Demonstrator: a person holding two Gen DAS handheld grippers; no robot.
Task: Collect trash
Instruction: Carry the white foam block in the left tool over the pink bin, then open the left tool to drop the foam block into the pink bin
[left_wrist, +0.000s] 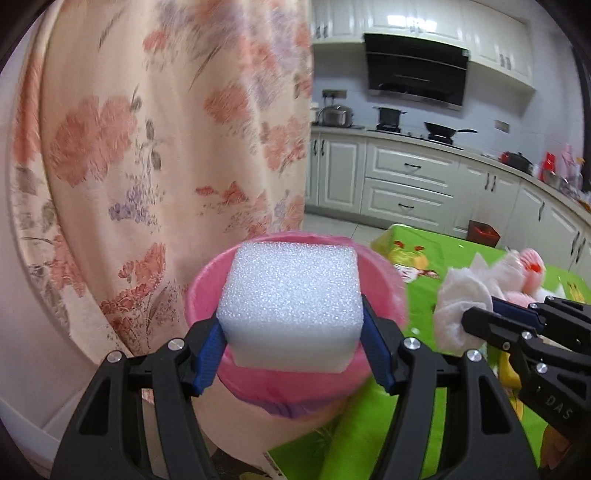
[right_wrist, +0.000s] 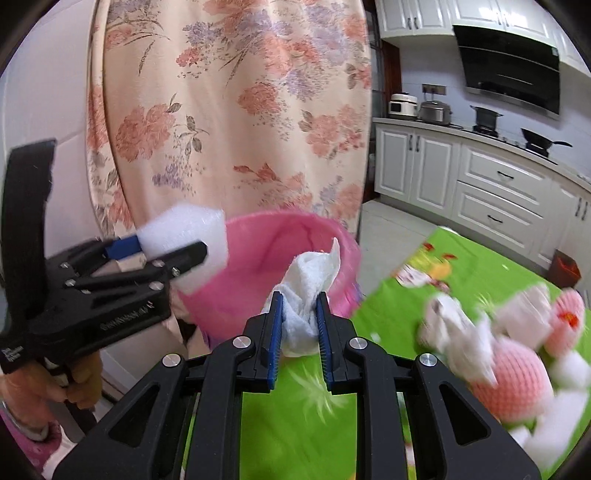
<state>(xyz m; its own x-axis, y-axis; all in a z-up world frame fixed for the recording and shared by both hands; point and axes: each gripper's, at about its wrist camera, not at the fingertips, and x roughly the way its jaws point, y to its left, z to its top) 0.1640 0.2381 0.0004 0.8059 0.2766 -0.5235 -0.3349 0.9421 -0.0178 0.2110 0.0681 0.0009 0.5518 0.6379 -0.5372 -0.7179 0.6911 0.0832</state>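
My left gripper (left_wrist: 291, 343) is shut on a white foam block (left_wrist: 291, 302), held just in front of and above the mouth of a pink-lined bin (left_wrist: 207, 295). In the right wrist view the same foam block (right_wrist: 184, 230) and left gripper (right_wrist: 177, 247) hang at the bin's (right_wrist: 258, 266) left rim. My right gripper (right_wrist: 300, 321) is shut on a crumpled white tissue (right_wrist: 308, 288), over the table edge just before the bin. From the left wrist view the right gripper (left_wrist: 476, 314) shows at the right with the tissue (left_wrist: 461, 306).
A green patterned tablecloth (right_wrist: 461, 266) covers the table, with more crumpled tissue (right_wrist: 454, 332) and a pink knitted toy (right_wrist: 513, 376) on it at the right. A floral curtain (left_wrist: 166, 129) hangs behind the bin. Kitchen cabinets and a stove line the back wall.
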